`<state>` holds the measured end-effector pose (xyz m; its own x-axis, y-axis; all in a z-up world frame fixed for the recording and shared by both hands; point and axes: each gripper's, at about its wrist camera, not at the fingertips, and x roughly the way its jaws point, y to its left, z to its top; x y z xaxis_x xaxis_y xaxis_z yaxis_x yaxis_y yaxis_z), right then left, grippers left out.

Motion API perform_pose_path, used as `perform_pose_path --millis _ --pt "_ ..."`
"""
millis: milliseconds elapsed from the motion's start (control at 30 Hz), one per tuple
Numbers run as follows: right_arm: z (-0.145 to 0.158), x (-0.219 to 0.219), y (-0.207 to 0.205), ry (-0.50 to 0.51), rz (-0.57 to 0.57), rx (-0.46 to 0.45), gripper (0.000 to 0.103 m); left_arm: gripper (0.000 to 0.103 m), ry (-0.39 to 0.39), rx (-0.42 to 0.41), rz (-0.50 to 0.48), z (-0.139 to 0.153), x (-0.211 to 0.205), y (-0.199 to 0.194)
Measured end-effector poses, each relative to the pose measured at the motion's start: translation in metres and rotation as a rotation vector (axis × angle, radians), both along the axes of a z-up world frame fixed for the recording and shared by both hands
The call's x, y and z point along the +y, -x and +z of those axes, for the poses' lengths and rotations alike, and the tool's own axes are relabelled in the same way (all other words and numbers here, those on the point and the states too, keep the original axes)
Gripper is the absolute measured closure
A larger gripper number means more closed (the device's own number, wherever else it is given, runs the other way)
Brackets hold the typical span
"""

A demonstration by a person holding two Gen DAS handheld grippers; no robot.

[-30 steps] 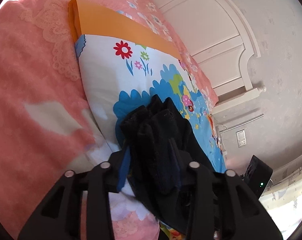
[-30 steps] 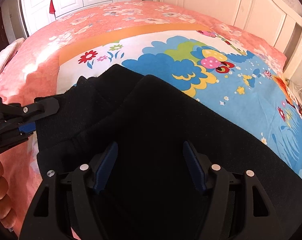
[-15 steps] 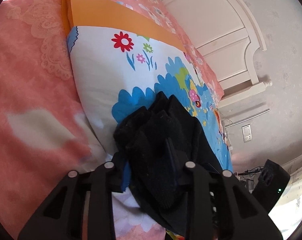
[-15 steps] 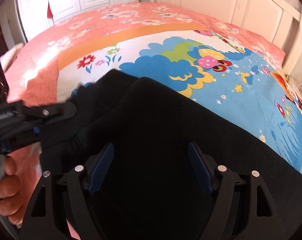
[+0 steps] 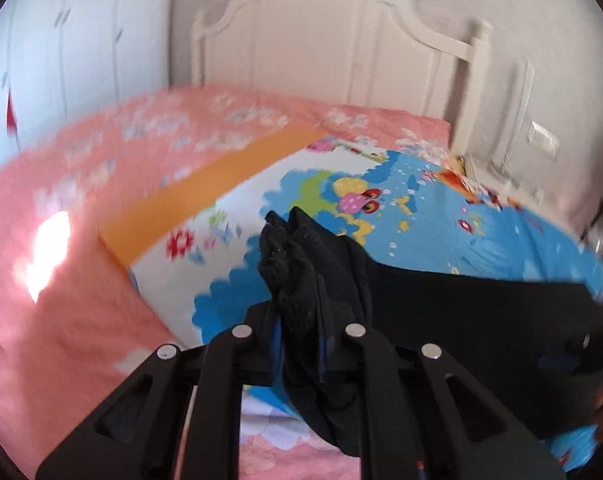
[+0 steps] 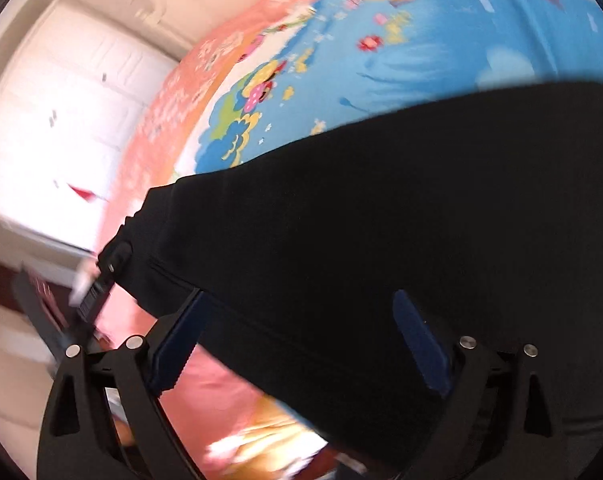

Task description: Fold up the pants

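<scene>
— Two grippers at work on one pair of soft black knit pants point(image 5: 461, 300), spread across the bright cartoon-printed cotton sheet point(image 5: 441, 216). Seen the left gripper point(image 5: 297, 312)?

— Clamped tight on a bunched end of the cloth, having just been closing, with the wad squeezed between the pads. Raised off the printed sheet, probably to carry that end over for a fold.

— And the right gripper point(image 6: 299, 296)?

— Spread wide, having just been opening. Black fabric lying flat between the blue ribbed pads, pressed by neither. Likely released to allow free sliding during the other end's travel.

— Texture?

— Fuzzy and limp. Thick and crumpled at the gathered end, with specks of lint. Smooth and flat over the middle of the printed sheet. A faint seam line near the right gripper.

— Around the sheet?

— Pink floral bedspread point(image 5: 81, 300) just beside it on the left. White panelled wooden headboard point(image 5: 321, 40) beyond its far edge.

— Any risk?

— Going by the limpness, dragging and wrinkling across the sheet, unless lifted well clear. Hard to say more through the blur.
</scene>
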<state>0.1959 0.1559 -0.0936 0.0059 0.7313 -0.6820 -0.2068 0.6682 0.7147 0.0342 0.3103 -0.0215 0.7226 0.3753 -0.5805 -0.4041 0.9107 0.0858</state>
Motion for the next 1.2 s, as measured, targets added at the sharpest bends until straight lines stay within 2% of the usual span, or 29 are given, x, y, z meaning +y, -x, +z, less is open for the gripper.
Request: perform_pose_path --millis 33,100,133,167,200,267,300,333,400,533,800,833,867,900,933,1000,1100,1200 --pt "-0.001 -0.014 -0.008 -0.117 -0.024 0.086 0.013 0.091 -0.097 0.003 -0.043 0.005 -0.026 -0.003" --pt "0.0 -0.033 -0.018 -0.275 -0.055 0.167 0.013 0.091 -0.358 0.014 -0.207 0.002 -0.11 -0.006" --pt "0.002 -0.045 -0.023 -0.331 -0.066 0.181 0.013 0.091 -0.426 0.013 -0.258 -0.003 -0.134 -0.005" --pt "0.005 -0.053 -0.025 -0.345 -0.072 0.173 0.013 0.091 -0.526 0.012 -0.328 -0.016 -0.168 -0.002" --pt "0.006 -0.059 -0.026 -0.349 -0.081 0.163 0.013 0.091 -0.593 0.021 -0.385 -0.032 -0.192 0.001" --pt "0.004 -0.074 -0.027 -0.351 -0.11 0.165 0.013 0.091 -0.689 0.09 -0.508 -0.07 -0.228 0.004" --pt "0.001 -0.078 -0.026 -0.348 -0.117 0.176 0.013 0.091 -0.706 0.131 -0.553 -0.089 -0.238 0.004" --pt "-0.001 -0.081 -0.026 -0.345 -0.12 0.179 0.013 0.091 -0.686 0.164 -0.574 -0.102 -0.241 0.002" --pt "-0.004 -0.082 -0.025 -0.329 -0.12 0.185 0.013 0.091 -0.681 0.162 -0.559 -0.107 -0.24 0.0" --pt "-0.007 -0.069 -0.025 -0.304 -0.089 0.198 0.013 0.091 -0.623 0.117 -0.497 -0.083 -0.231 -0.006" --pt "-0.022 -0.012 -0.032 -0.234 0.079 0.235 0.013 0.092 -0.63 0.059 -0.473 -0.061 -0.225 -0.002" --pt "-0.022 -0.007 -0.033 -0.225 0.093 0.228 0.017 0.091 -0.633 0.056 -0.474 -0.061 -0.226 0.0" --pt "-0.021 0.001 -0.035 -0.221 0.126 0.21 0.033 0.091 -0.634 0.052 -0.479 -0.06 -0.227 0.0" --pt "-0.021 0.006 -0.038 -0.217 0.146 0.197 0.055 0.092 -0.641 0.048 -0.483 -0.059 -0.228 0.001" --pt "-0.021 0.006 -0.04 -0.211 0.147 0.194 0.064 0.092 -0.652 0.043 -0.487 -0.058 -0.229 0.001" --pt "-0.014 0.001 -0.041 -0.222 0.166 0.157 0.07 0.092 -0.672 0.041 -0.485 -0.059 -0.234 0.001" --pt "0.014 -0.023 -0.045 -0.22 0.169 0.044 0.074 0.092 -0.679 -0.002 -0.5 -0.052 -0.248 -0.005" --pt "0.025 -0.052 -0.052 -0.197 0.151 -0.034 0.077 0.092 -0.693 -0.031 -0.539 -0.054 -0.273 -0.01"
